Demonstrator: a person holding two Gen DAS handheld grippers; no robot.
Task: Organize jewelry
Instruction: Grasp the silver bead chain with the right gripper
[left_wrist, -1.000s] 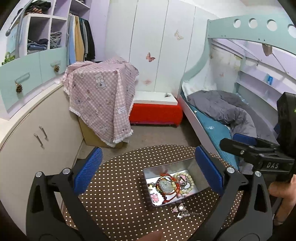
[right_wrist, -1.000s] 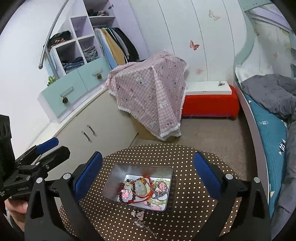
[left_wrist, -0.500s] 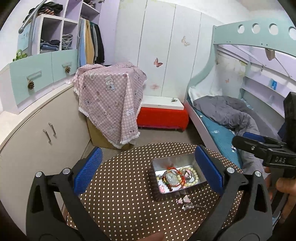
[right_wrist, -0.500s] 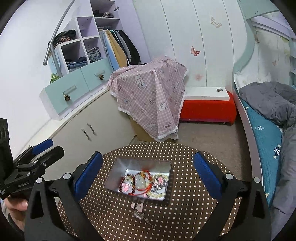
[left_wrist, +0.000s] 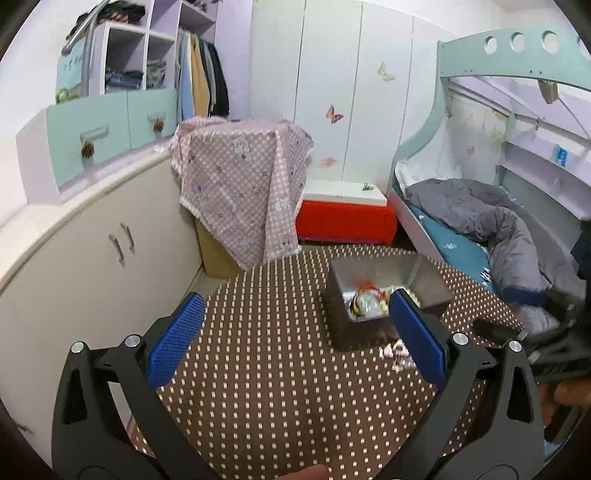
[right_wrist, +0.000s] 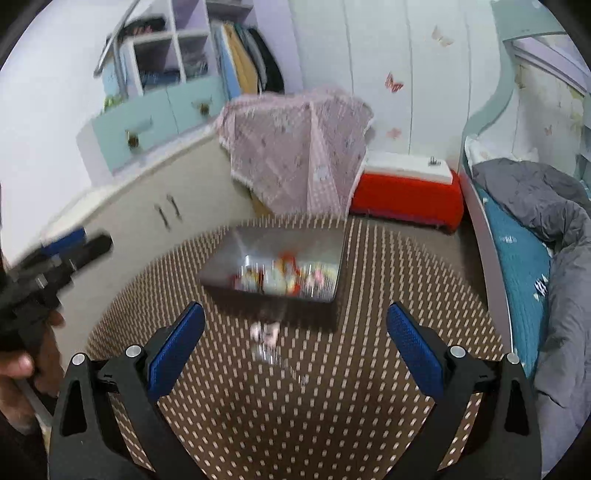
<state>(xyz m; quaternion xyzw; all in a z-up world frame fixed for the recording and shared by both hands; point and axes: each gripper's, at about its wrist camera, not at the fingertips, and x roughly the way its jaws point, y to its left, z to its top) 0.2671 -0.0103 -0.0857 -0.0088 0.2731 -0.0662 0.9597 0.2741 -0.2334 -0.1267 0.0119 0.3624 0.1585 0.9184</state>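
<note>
A silver metal box (left_wrist: 430, 280) (right_wrist: 240, 254) sits on a round table with a brown polka-dot cloth (left_wrist: 266, 362) (right_wrist: 295, 406). It holds a tangle of bead bracelets and a red cord pendant (left_wrist: 367, 301) (right_wrist: 288, 277). A small pink and pearl piece (left_wrist: 395, 350) (right_wrist: 266, 332) lies on the cloth just in front of the box. My left gripper (left_wrist: 293, 332) is open and empty, low over the cloth to the left of the box. My right gripper (right_wrist: 295, 339) is open and empty, above the loose piece. The right wrist view is motion-blurred.
A beige cabinet (left_wrist: 92, 258) runs along the left. A pink checked cloth covers a box (left_wrist: 240, 184) behind the table, next to a red bench (left_wrist: 343, 221). A bunk bed with a grey duvet (left_wrist: 498, 229) stands on the right.
Both grippers have dropped lower and closer to the table, so the box and the loose piece look larger. Both stay open. The jewelry has not moved.
</note>
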